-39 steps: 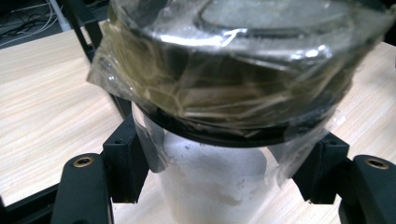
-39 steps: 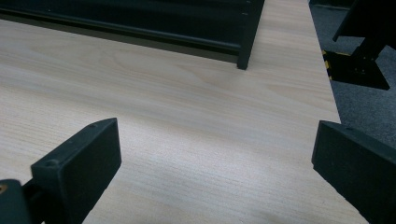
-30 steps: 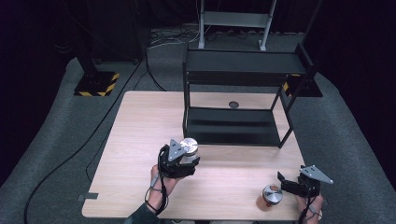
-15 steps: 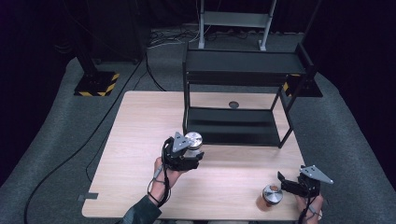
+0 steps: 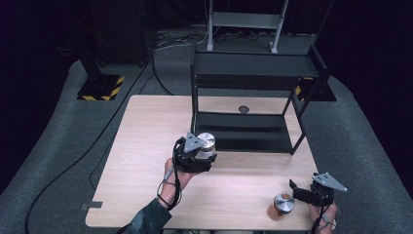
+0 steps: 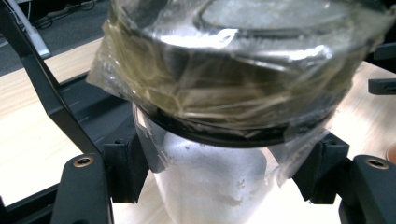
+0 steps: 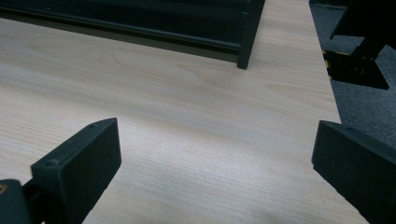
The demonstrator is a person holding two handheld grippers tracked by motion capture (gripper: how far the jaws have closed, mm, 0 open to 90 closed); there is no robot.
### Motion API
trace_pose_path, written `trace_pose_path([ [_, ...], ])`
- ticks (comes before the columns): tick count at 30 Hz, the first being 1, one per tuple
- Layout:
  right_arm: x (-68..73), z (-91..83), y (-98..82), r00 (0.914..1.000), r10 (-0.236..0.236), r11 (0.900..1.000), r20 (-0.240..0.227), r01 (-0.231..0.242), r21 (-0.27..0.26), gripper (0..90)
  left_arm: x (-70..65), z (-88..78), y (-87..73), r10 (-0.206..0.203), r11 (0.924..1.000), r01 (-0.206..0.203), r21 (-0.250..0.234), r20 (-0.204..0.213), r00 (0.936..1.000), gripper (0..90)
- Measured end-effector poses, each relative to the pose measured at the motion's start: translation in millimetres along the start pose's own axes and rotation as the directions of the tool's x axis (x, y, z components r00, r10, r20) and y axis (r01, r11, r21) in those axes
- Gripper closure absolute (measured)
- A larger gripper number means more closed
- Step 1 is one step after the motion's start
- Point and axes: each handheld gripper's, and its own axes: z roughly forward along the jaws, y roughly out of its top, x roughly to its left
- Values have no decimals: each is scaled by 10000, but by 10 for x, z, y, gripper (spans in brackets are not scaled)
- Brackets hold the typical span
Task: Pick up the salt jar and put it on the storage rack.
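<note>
- Left gripper (image 5: 207,157) jaws clamp a foil-wrapped jar (image 6: 224,116), lifted near the black shelf (image 5: 243,131).
- Second jar (image 5: 283,203) waits on the worktop (image 5: 146,146); right gripper (image 5: 298,191) jaws spread, empty.

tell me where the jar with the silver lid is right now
The jar is clamped in the left gripper, centre-left in the high view, just before the black shelf rack.

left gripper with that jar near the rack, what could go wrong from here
1. The left gripper pinches the jar low on its glass, under the wide taped lid. Top-heavy, it might tilt or slip.
2. The jar is close to the rack's front post, which it could knock on the way in.
3. The second jar stands near the table edge by the open right gripper, so a careless reach may tip it off.
</note>
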Motion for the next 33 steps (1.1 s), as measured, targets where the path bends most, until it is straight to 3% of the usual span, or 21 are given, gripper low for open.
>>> trace_pose_path([
  [33, -20, -6, -11, 10000, 18, 10000, -97, -18, -58, 2, 205, 92, 448, 257, 9995, -253, -193, 250, 9994, 309],
])
